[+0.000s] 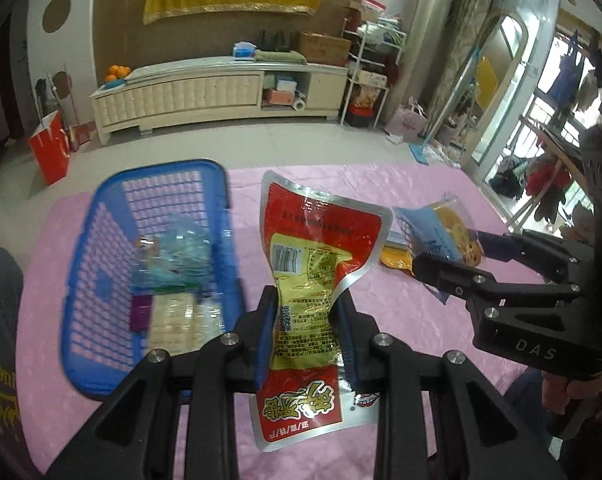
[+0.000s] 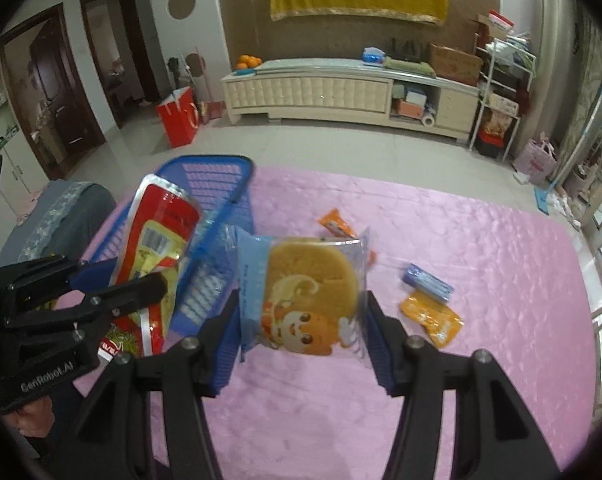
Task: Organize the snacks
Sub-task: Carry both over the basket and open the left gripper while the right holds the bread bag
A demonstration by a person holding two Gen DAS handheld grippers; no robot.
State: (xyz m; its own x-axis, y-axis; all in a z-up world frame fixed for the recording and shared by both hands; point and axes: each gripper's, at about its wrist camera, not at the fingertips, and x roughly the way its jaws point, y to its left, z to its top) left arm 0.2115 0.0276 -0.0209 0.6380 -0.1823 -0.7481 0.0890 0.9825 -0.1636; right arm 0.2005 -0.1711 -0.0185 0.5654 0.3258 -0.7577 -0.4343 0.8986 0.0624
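The left gripper (image 1: 307,312) is pinched narrowly on a red pouch (image 1: 315,264), its blue pads squeezing the pouch at its yellow middle so the foil buckles into a waist. The pouch stands nearly upright between the pads, its red top fanning out above them and its printed end hanging below, clear of the pink cloth (image 1: 401,320) on the counter.

The right gripper (image 2: 303,312) is about half open and closed on a cake packet (image 2: 301,292), a clear wrapper with a round yellow cake and a cartoon figure. Its pads press the packet's two side edges, and the packet is held flat-on to the camera, off the cloth.

In the right wrist view the left gripper and its pouch show at the left, in front of a blue basket (image 2: 221,184). In the left wrist view the basket (image 1: 101,248) sits on the cloth just left of the pouch; it already holds a few clear-wrapped snacks (image 1: 177,264), blurred here.

On the cloth beyond the right gripper lie three more items: a small orange sachet (image 2: 337,222) behind the cake packet, a blue roll (image 2: 427,282) to the right, and an orange pouch (image 2: 431,318) touching the roll's near side.

Past the counter stand a pale cabinet (image 2: 341,92) and a red bag (image 2: 179,120) on the floor.
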